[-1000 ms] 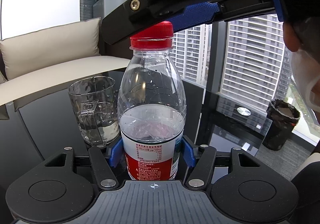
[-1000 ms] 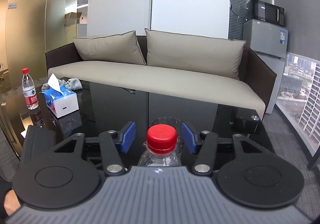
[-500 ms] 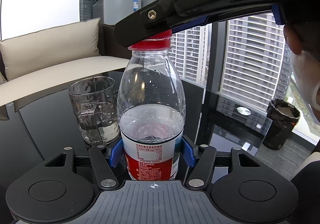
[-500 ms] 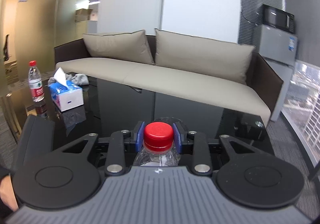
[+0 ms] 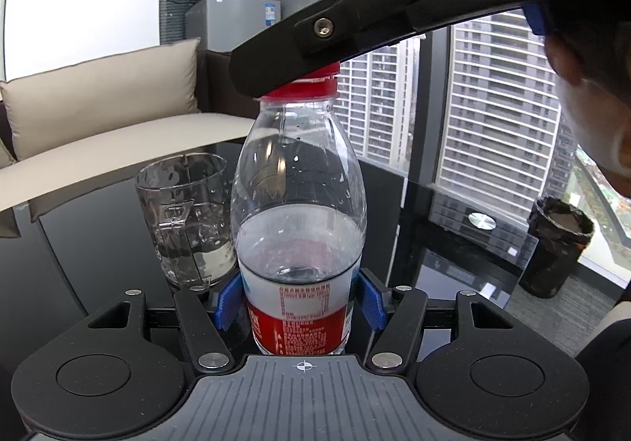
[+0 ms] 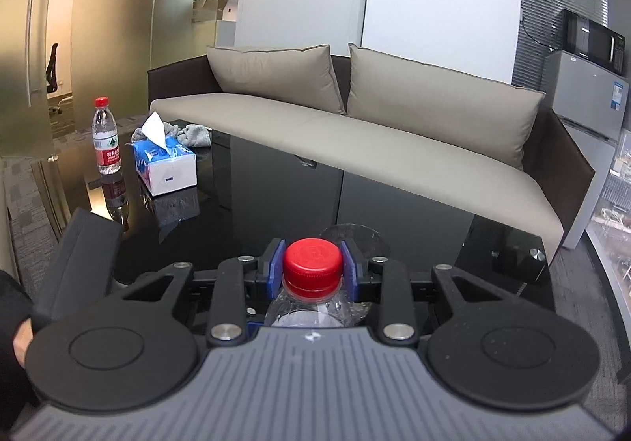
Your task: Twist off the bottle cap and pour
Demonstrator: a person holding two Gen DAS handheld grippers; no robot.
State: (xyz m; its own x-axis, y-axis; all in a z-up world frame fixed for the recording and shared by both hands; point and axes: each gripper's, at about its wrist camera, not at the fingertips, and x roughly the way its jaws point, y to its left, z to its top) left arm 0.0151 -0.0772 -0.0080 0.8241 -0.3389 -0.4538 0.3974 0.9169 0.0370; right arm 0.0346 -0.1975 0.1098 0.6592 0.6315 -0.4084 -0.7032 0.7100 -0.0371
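While the left gripper [image 5: 300, 301] pinches a clear plastic water bottle [image 5: 297, 204] at its red-and-white label, bottom center of the left wrist view, the bottle stands upright, long axis vertical, cap end toward the top of frame. It is abt half full of water; droplets cling to the empty upper part. Blue pads [image 5: 228, 299] press both sides of the label, jaws narrowed onto it.

Just left of the bottle and a bit behind it stands a clear glass mug [image 5: 185, 220] w/ a little water at its base. Both rest on a glossy black table [image 5: 98, 228].

Right gripper [image 6: 312, 267] comes across the upper part of the left wrist view as a black bar covering most of the red cap [image 5: 305, 86]. In the right wrist view, lower center, its blue pads [image 6: 277, 267] sit tight against both sides of the cap [image 6: 312, 263], jaws closed onto it; the mug rim shows just behind.

Upper left of the right wrist view: a second water bottle [image 6: 105, 135], upright, red cap on, beside a blue tissue box [image 6: 165, 165] w/ a grey cloth [image 6: 189, 134] behind it, all well apart from the grippers. A beige sofa [image 6: 355, 133] runs across mid-frame. A black waste bin [image 5: 554, 244] stands on the floor at right of the left wrist view.
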